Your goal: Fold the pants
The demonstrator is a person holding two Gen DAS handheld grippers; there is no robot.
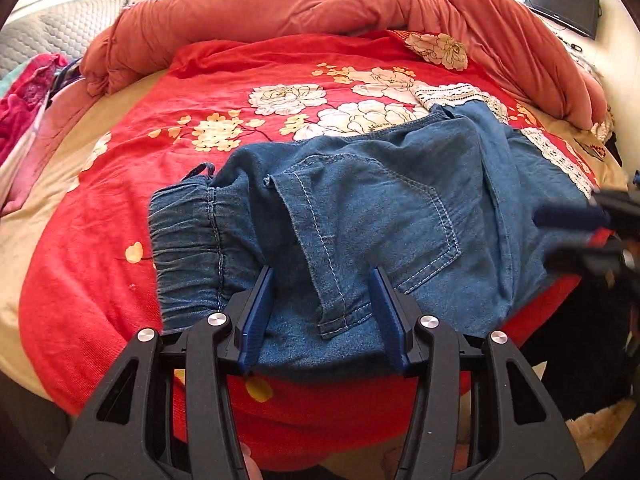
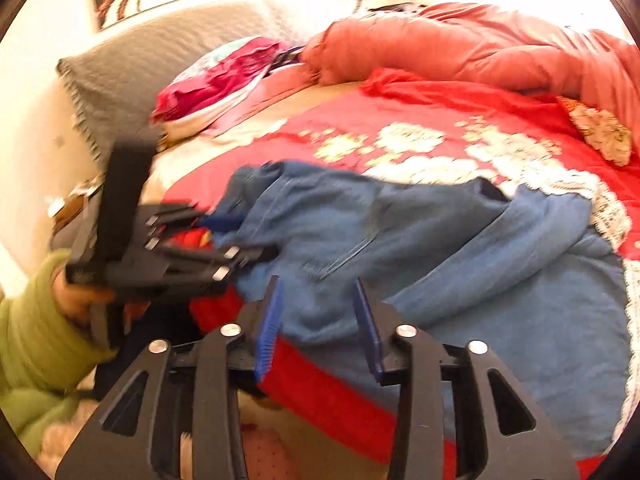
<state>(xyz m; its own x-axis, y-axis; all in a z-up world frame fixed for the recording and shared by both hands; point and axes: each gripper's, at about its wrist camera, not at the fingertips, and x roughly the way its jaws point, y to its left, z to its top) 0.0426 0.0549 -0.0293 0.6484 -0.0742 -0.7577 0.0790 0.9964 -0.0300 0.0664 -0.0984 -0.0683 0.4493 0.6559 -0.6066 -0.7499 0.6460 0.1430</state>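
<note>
Left gripper (image 1: 322, 296) released, fingers straddling near edge of pants (image 1: 360, 208) by elastic waistband (image 1: 184, 240). Pants lie bunched on red bedspread (image 1: 100, 280). Right gripper (image 2: 318, 312) released over leg side. Step: regrasp; next, pinch edges and fold.
</note>
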